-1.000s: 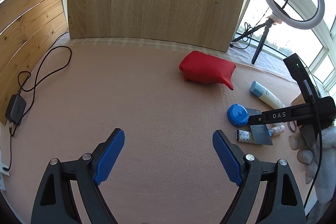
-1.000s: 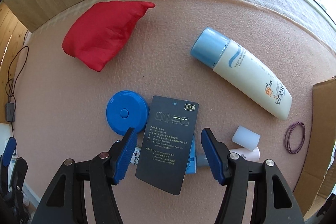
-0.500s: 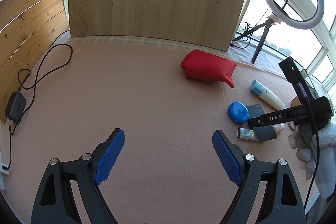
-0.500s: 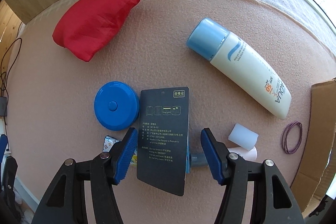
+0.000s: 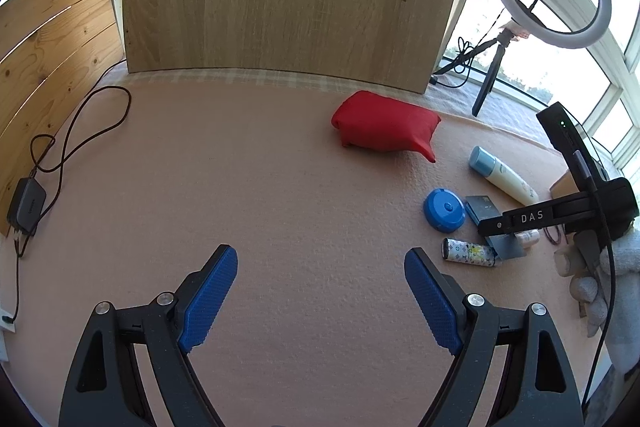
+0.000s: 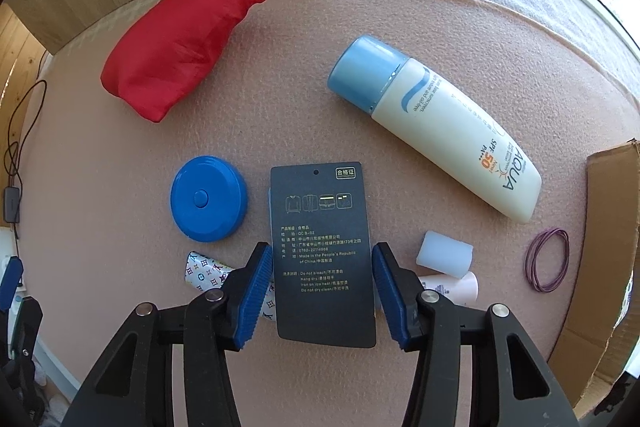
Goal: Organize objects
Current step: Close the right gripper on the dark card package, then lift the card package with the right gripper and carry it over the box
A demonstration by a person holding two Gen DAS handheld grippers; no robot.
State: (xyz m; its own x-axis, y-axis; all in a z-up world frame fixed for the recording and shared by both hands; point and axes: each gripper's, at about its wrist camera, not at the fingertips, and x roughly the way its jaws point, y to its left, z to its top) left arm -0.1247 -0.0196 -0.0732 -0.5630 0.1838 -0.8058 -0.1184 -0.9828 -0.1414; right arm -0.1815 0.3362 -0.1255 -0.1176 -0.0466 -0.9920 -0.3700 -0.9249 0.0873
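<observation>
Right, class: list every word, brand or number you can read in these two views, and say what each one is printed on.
"AQUA", "SPF 50": sunscreen bottle; its smaller print is unreadable.
"Made in the People's Republic of China", "Do not bleach", "Hang dry": dark hang tag; its Chinese lines are too small to read.
"DAS": side of the right gripper.
Patterned tube: monogram pattern only.

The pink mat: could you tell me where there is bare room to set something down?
Bare mat lies between the black cable and the red pouch. It is crowded around the blue disc, dark card and sunscreen bottle.
</observation>
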